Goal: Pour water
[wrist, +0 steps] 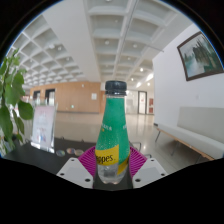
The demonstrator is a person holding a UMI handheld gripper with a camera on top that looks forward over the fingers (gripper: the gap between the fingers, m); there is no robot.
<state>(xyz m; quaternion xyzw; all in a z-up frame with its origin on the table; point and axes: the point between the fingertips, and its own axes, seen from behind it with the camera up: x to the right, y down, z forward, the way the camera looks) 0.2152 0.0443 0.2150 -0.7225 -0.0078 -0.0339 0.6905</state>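
The gripper (112, 165) pinches a green transparent plastic bottle with a dark screw cap and yellow label (113, 130) between its magenta pads (88, 158), both pressing its lower body. The bottle stands upright, cap upward, its long axis vertical, lifted before a coffered-ceiling hallway. The gripper points level, forward.

A green bottle (113, 132) is standing upright between the fingers of the claw (112, 170), its base sitting low between the pink pads (90, 158). A dark cap is closing its top — the lid is still on. A yellow label is wrapping its lower half, with lettering too small to read. Whether the pads are pressing its sides cannot be told.
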